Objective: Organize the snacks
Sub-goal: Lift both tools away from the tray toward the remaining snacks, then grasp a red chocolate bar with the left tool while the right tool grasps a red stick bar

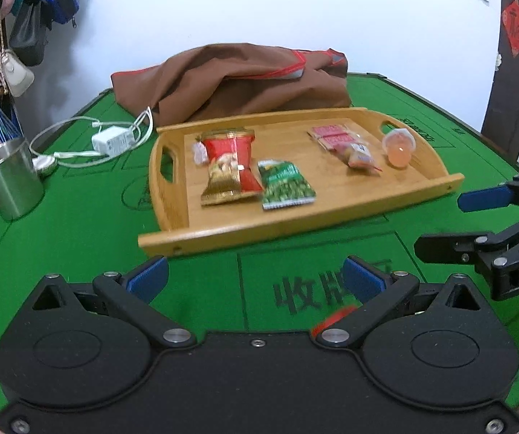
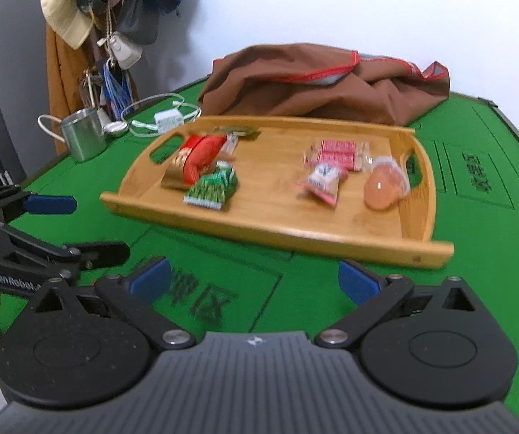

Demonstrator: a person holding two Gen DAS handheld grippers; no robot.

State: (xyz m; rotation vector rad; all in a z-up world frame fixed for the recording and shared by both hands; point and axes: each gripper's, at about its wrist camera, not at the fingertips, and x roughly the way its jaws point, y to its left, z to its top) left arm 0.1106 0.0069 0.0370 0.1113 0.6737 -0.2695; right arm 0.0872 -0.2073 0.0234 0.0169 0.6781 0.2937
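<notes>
A wooden tray (image 1: 331, 213) (image 2: 270, 231) lies on the green table. In it are a red and gold snack bag (image 1: 230, 166) (image 2: 196, 159), a green snack bag (image 1: 284, 184) (image 2: 212, 186), red and white wrapped biscuits (image 1: 331, 135) (image 2: 339, 153), a small white and red packet (image 1: 360, 155) (image 2: 322, 179) and a pink jelly cup (image 1: 399, 146) (image 2: 386, 184). My left gripper (image 1: 255, 278) (image 2: 75, 224) is open and empty, just short of the tray's near edge. My right gripper (image 2: 254, 278) (image 1: 440, 224) is open and empty beside it.
A brown cloth bag (image 1: 237, 79) (image 2: 324, 79) lies behind the tray. A white charger with cable (image 1: 113, 141) (image 2: 167, 119) and a steel cup (image 1: 9, 177) (image 2: 82, 137) stand at the left. Bags and hats (image 2: 114, 7) hang on a rack by the wall.
</notes>
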